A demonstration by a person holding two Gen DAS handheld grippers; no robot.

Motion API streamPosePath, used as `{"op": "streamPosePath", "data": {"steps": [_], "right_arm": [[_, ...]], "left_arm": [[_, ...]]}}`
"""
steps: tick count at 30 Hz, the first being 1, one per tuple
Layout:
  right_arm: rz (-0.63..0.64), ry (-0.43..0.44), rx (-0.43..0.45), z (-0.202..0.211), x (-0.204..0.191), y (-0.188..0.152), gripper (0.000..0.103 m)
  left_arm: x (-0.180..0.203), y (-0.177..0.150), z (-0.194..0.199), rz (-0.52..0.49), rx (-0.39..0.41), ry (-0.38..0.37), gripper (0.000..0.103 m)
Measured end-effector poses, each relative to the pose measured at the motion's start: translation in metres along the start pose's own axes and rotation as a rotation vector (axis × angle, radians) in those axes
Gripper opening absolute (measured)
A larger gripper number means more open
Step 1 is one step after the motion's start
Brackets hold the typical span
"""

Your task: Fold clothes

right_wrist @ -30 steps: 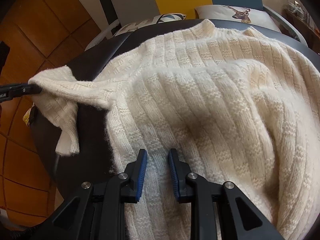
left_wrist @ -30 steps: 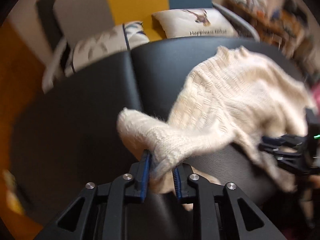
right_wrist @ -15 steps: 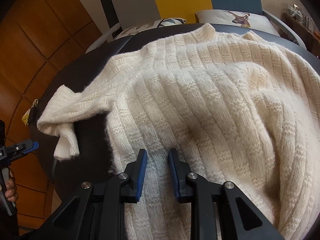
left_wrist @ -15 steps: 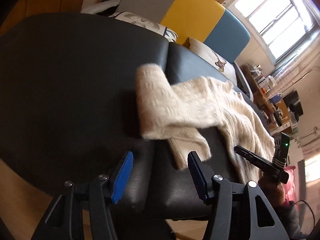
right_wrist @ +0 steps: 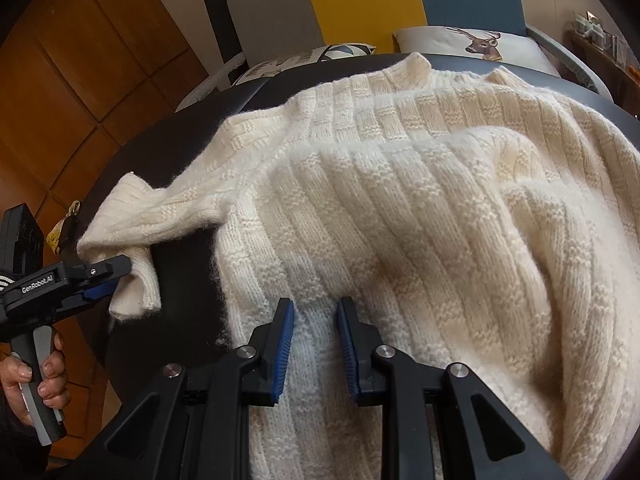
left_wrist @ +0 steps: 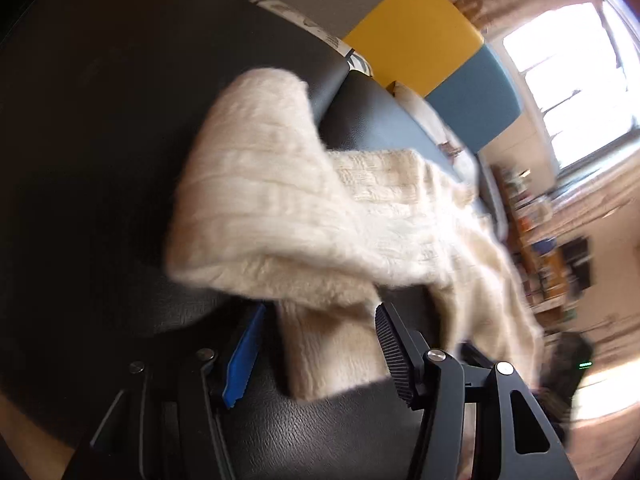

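Sleeve cuff [left_wrist: 332, 356] lies loose between the half-spread left tool [left_wrist: 316, 354], right tool [right_wrist: 314, 344] clamped narrowly on sweater [right_wrist: 400, 208]

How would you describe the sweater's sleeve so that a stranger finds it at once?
On the black padded table lies a cream knit sweater. Its sleeve sticks out sideways from the body, cuff folded under at the table's edge, between the left gripper's fingers.
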State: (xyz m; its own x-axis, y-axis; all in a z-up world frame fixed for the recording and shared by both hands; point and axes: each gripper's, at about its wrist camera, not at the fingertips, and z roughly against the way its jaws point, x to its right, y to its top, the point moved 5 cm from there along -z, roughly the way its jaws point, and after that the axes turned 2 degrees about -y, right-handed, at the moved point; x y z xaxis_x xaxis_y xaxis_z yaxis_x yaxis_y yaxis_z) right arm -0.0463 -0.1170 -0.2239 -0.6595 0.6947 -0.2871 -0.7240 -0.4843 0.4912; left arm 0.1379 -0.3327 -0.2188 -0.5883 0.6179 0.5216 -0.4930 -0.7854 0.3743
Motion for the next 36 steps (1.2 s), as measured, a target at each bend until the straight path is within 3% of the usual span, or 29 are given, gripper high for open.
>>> {"op": "streamPosePath", "data": {"steps": [2, 4, 8, 11, 16, 18, 21, 25, 27, 30, 34, 36], "right_arm": [[0.002, 0.002, 0.006, 0.0, 0.0, -0.001, 0.022], [0.007, 0.003, 0.013, 0.001, 0.0, -0.001, 0.022], [0.01, 0.002, 0.009, 0.0, -0.001, 0.0, 0.022], [0.013, -0.002, 0.0, 0.0, -0.001, 0.0, 0.022], [0.002, -0.033, -0.038, -0.003, -0.003, 0.004, 0.023], [0.008, -0.045, -0.038, -0.004, -0.004, 0.004, 0.023], [0.008, -0.054, -0.031, -0.004, -0.005, 0.003, 0.023], [0.008, -0.054, -0.038, -0.006, -0.003, 0.004, 0.023], [0.013, -0.058, -0.041, -0.007, -0.003, 0.006, 0.023], [0.019, -0.066, -0.039, -0.01, -0.006, 0.009, 0.023], [0.023, -0.074, -0.03, -0.011, -0.008, 0.009, 0.024], [0.024, -0.076, -0.026, -0.011, -0.009, 0.009, 0.024]], "left_arm": [[0.008, 0.001, -0.003, -0.053, 0.001, 0.05, 0.027], [0.012, 0.001, -0.004, -0.064, -0.01, 0.053, 0.017], [0.013, 0.002, 0.002, -0.08, 0.005, 0.076, 0.013], [0.008, 0.01, 0.029, -0.142, 0.063, 0.132, 0.013], [-0.017, 0.054, 0.097, -0.289, 0.176, 0.299, 0.013], [-0.03, 0.07, 0.118, -0.361, 0.186, 0.387, 0.013], [-0.066, 0.081, 0.123, -0.401, 0.078, 0.491, 0.014], [-0.122, 0.074, 0.111, -0.346, -0.109, 0.533, 0.021], [-0.145, 0.07, 0.112, -0.299, -0.134, 0.569, 0.021], [-0.17, 0.066, 0.119, -0.215, -0.181, 0.53, 0.022], [-0.182, 0.077, 0.146, -0.059, -0.085, 0.441, 0.022], [-0.16, 0.079, 0.149, -0.054, -0.038, 0.333, 0.022]]}}
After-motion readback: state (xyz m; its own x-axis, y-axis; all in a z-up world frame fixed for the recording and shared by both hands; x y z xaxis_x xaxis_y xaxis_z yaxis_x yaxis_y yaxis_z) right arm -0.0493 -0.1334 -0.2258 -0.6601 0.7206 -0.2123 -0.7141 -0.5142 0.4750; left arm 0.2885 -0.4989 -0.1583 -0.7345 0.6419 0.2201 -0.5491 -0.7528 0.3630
